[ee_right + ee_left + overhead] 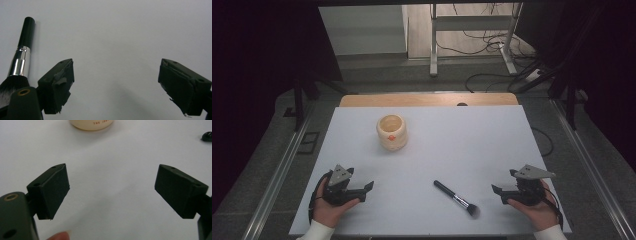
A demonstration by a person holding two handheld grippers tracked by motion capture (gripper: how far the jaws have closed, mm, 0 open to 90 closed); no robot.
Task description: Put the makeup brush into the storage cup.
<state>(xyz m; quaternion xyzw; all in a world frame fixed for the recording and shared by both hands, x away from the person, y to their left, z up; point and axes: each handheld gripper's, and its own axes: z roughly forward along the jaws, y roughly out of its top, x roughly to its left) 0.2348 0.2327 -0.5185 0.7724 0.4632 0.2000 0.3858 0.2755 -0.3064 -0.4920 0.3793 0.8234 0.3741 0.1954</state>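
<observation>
Over on the left, the left gripper [362, 191] is held low on the white table [492, 140] by the person's left hand [330, 209], a white sleeve [314, 232] seen at the bottom edge. Its jaws are spread wide with nothing between them, and in the left gripper view [112, 191] bare tabletop is seen in the gap, with a fingertip [60, 236] caught at the bottom edge.

Further back and slightly right of that gripper, a cream-coloured jar [392, 132] is seen standing upright on the table, open at the top, with a small orange mark on its front. Its base, with some small lettering, is glimpsed at the top of the left gripper view [91, 124].

Moving toward the middle, a makeup brush [456, 198] is found lying flat on the table, black handle pointing back-left, silver collar in the middle, dark bristles toward the front-right.

On the right, the right gripper [499, 192] is held by the right hand [539, 210], near the brush's bristles but apart from them. Its jaws too are spread wide and empty; in the right gripper view [116, 86] the brush [21, 58] is seen lying just outside one jaw.
</observation>
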